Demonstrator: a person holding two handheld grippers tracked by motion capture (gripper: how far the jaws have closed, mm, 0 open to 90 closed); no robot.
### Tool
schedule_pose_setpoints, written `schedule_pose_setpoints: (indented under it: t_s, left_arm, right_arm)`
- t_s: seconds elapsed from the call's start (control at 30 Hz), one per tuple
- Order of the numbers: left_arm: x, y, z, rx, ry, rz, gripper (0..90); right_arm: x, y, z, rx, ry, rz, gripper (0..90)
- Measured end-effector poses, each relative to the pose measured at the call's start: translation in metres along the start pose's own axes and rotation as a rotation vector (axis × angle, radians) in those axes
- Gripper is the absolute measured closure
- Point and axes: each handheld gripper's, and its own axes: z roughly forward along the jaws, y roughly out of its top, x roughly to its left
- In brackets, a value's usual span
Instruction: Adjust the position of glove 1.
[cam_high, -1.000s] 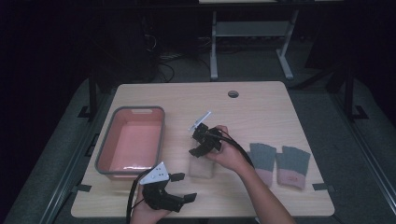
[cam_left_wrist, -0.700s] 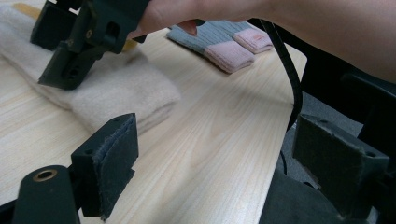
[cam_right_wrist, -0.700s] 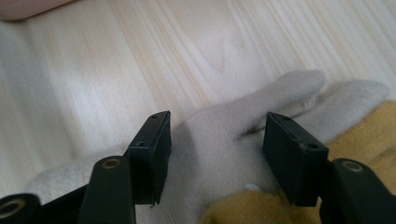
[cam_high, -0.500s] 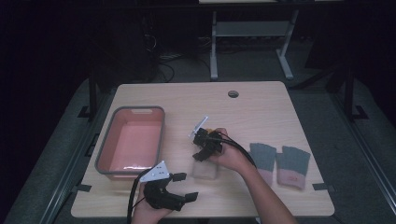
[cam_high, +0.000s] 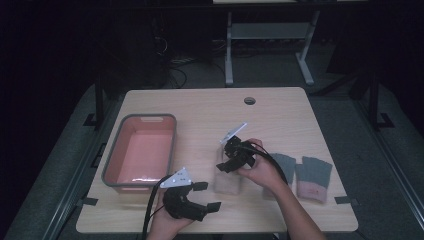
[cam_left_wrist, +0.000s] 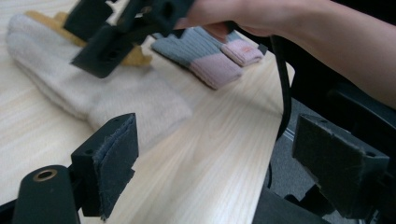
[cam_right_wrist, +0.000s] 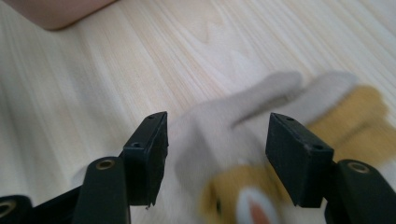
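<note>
Right gripper (cam_high: 226, 159): jaws just opening, straddling cream mitten (cam_high: 227, 181), unclamped. Left gripper (cam_high: 203, 196): jaws apart, empty, on table (cam_high: 280, 115).

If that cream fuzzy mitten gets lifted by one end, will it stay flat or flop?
The cream mitten looks like soft knitted fleece lying flat on the table, so it would probably droop. It seems light, and pushed, it would likely bunch rather than slide. The right gripper has its open jaws astride it.

Dim lab or workshop, wooden table (cam_high: 280, 107) with cable hole (cam_high: 249, 100) sitting centre, metal bench frame (cam_high: 270, 37) standing far, cables (cam_high: 172, 70) trailing far left
</note>
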Motion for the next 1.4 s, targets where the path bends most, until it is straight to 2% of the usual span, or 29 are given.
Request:
schedule_pose_setpoints:
  t_s: [0.07,0.17,0.23,0.27,0.37,0.4,0.47,0.53,0.6,0.73,1.0,1.07,1.1,1.13,1.37,1.4]
  left_arm:
    - [0.002,0.004,0.003,0.008,0.003,0.001,14.7]
    - [0.007,0.01,0.008,0.01,0.009,-0.028,15.2]
    - [0.012,0.014,0.011,0.014,0.018,-0.053,15.3]
    - [0.014,0.015,0.013,0.012,0.013,-0.08,15.5]
    - [0.024,0.02,0.022,0.025,0.014,-0.126,15.7]
    - [0.024,0.02,0.022,0.025,0.014,-0.126,15.8]
    - [0.03,0.023,0.027,0.032,0.027,-0.153,15.9]
    - [0.035,0.024,0.03,0.037,0.034,-0.169,17.8]
    - [0.039,0.025,0.034,0.045,0.042,-0.189,18.9]
    - [0.042,0.027,0.04,0.068,0.064,-0.199,18.9]
    - [0.052,0.026,0.047,0.077,0.1,-0.284,18.8]
    - [0.054,0.026,0.048,0.078,0.101,-0.291,18.8]
    - [0.055,0.026,0.049,0.08,0.105,-0.305,18.8]
    - [0.058,0.025,0.053,0.079,0.107,-0.329,18.9]
    - [0.065,0.022,0.06,0.079,0.099,-0.403,21.2]
    - [0.065,0.022,0.06,0.079,0.099,-0.403,22.7]
  right_arm:
    - [0.0,-0.006,-0.009,-0.032,0.006,0.029,37.4]
    - [0.0,-0.014,-0.019,-0.059,0.006,0.074,36.4]
    - [0.0,-0.02,-0.023,-0.074,0.004,0.104,35.8]
    - [0.0,-0.023,-0.026,-0.085,0.003,0.125,35.8]
    - [-0.001,-0.031,-0.032,-0.104,0.011,0.185,34.9]
    - [-0.001,-0.031,-0.032,-0.104,0.011,0.185,34.9]
    - [-0.002,-0.042,-0.035,-0.126,0.011,0.237,34.8]
    - [-0.003,-0.046,-0.035,-0.123,0.007,0.255,34.4]
    - [-0.004,-0.052,-0.035,-0.136,0.013,0.296,34.4]
    - [-0.005,-0.062,-0.033,-0.15,0.016,0.342,34.3]
    - [-0.006,-0.076,-0.028,-0.189,0.043,0.434,34.4]
    - [-0.006,-0.077,-0.028,-0.192,0.044,0.446,34.4]
    - [-0.006,-0.079,-0.027,-0.192,0.044,0.462,34.4]
    - [-0.008,-0.082,-0.025,-0.198,0.064,0.492,34.7]
    - [-0.008,-0.087,-0.019,-0.21,0.097,0.547,34.9]
    - [-0.008,-0.087,-0.019,-0.21,0.097,0.547,34.9]
